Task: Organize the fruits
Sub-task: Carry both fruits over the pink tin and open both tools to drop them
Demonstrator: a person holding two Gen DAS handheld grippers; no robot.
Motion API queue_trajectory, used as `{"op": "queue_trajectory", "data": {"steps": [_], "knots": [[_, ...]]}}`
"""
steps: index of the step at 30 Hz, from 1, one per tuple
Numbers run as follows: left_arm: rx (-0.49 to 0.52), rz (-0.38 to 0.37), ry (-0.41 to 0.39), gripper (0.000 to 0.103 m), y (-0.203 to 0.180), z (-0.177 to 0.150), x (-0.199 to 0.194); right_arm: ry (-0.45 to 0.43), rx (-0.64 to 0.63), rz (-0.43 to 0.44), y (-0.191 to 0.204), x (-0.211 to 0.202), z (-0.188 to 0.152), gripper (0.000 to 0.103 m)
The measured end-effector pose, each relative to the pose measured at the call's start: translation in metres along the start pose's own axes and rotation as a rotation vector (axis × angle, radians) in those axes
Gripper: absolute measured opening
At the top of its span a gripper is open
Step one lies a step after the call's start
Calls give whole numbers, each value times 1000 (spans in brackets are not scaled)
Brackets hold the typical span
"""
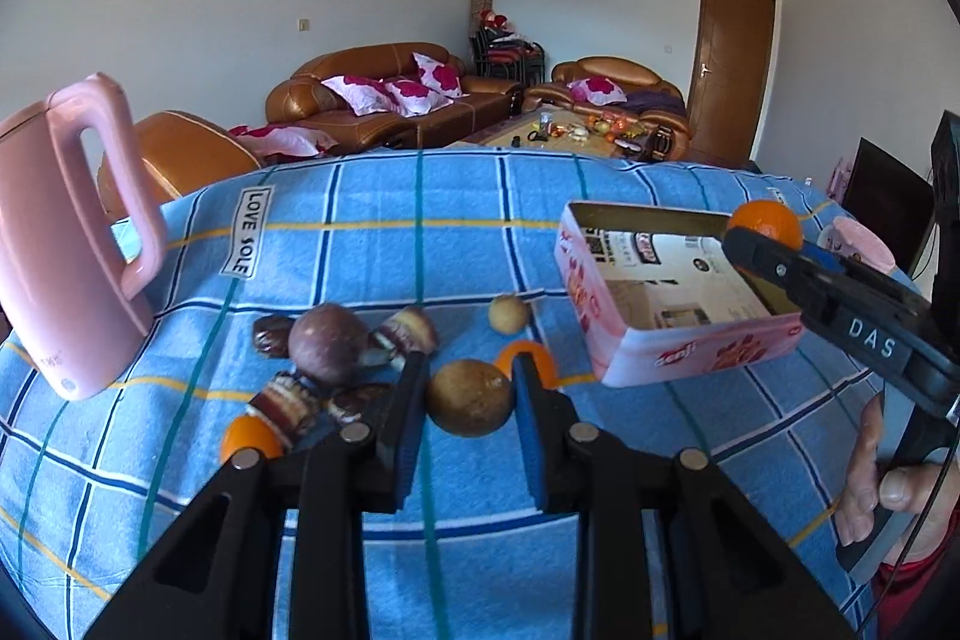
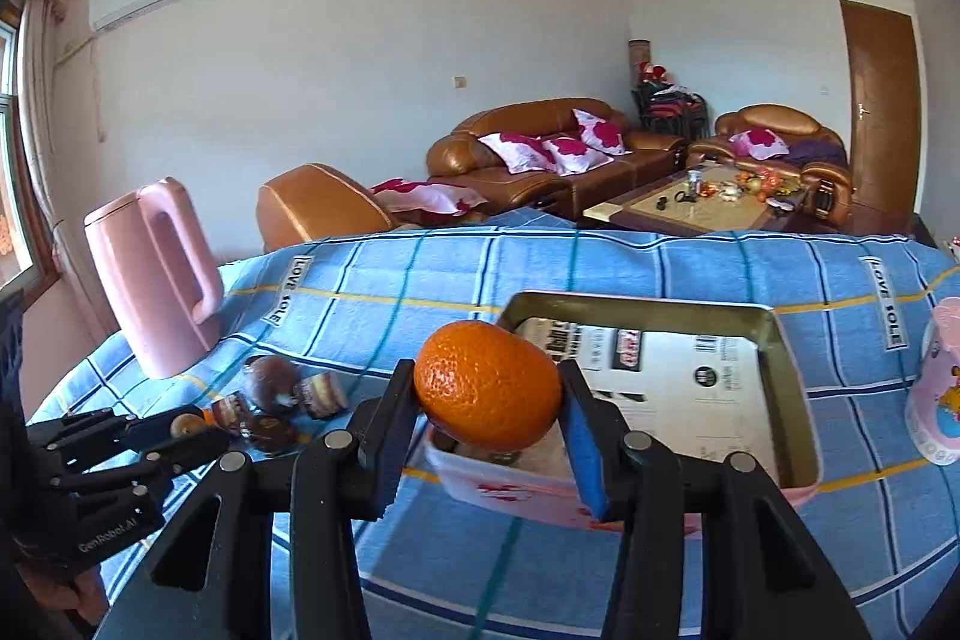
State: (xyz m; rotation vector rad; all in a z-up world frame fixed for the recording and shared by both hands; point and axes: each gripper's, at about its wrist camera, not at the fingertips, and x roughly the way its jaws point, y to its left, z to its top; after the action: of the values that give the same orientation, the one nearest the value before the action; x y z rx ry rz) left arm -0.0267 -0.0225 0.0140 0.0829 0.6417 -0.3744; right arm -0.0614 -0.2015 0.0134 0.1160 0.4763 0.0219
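Observation:
My right gripper [image 2: 489, 388] is shut on an orange [image 2: 489, 385] and holds it above the near left corner of the open pink tin box [image 2: 798, 376]; the orange also shows in the left wrist view [image 1: 765, 223]. My left gripper [image 1: 471, 376] is open around a brown round fruit [image 1: 471, 397] on the blue checked cloth, fingers on either side, apart from it. Another orange [image 1: 528, 358] lies behind the right finger, a third orange [image 1: 249, 436] at the left, a small pale fruit [image 1: 508, 313] further back and a dark purple round fruit [image 1: 327, 343] among wrapped snacks.
A pink kettle [image 1: 72, 244] stands at the table's left. Several wrapped chocolate cakes [image 1: 402, 337] lie around the purple fruit. A pink cup [image 2: 939, 388] stands right of the box. The box [image 1: 660, 292] holds a printed paper sheet. Sofas and a coffee table are beyond.

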Motion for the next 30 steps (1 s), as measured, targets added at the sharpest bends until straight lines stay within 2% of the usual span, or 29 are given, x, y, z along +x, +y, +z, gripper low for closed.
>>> {"op": "queue_trajectory", "data": {"steps": [10, 15, 25, 30], "knots": [[35, -98, -19, 30, -84, 38, 49, 16, 21, -156, -75, 1, 1, 48], [37, -122, 2, 30, -115, 48, 73, 50, 24, -184, -95, 5, -3, 48], [40, -103, 65, 30, -128, 41, 108, 125, -16, -197, -97, 22, -7, 48], [33, -95, 94, 30, -128, 38, 117, 127, -30, -195, -94, 21, -8, 49]]}}
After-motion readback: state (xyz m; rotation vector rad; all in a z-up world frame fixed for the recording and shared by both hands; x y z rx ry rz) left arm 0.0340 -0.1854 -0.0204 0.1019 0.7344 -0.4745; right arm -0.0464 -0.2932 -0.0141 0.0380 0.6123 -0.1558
